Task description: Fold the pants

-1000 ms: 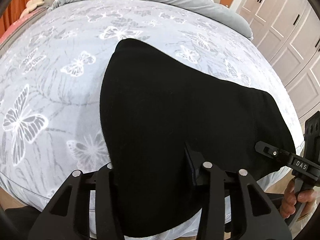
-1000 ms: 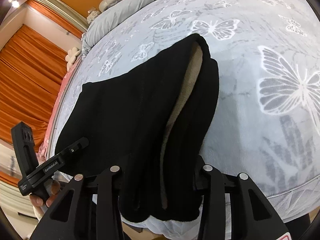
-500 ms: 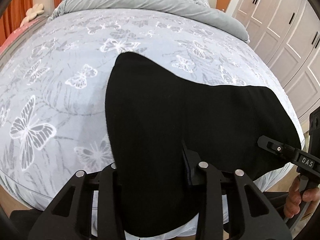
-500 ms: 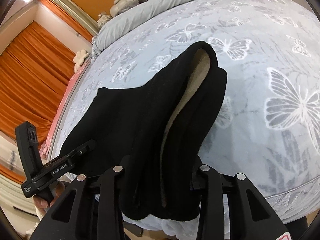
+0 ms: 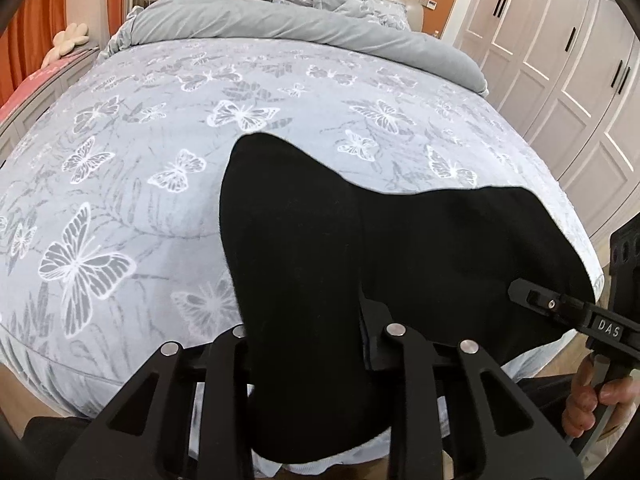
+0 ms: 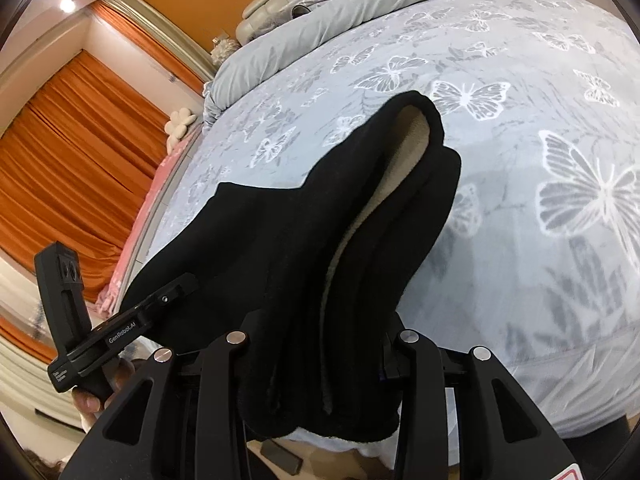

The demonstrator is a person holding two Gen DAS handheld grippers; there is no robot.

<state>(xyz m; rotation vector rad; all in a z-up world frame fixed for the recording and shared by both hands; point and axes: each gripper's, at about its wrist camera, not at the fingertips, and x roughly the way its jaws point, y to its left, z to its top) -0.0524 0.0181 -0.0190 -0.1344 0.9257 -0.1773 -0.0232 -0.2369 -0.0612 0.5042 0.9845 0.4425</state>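
Black pants with a beige fleece lining are lifted above the near edge of a bed. My left gripper is shut on one end of the pants, whose cloth hangs over its fingers. My right gripper is shut on the other end, where the lining shows. Each gripper shows in the other's view: the right one in the left wrist view, the left one in the right wrist view. The far fold of the pants still touches the bed.
The bed has a pale blue butterfly cover and a grey duvet bunched at the headboard. White wardrobe doors stand to the right, orange curtains to the left. The bed's front edge is just below the grippers.
Both grippers have risen and pulled back with the pants; more of the bed and the headboard shows, and the pants stand taller off the cover.
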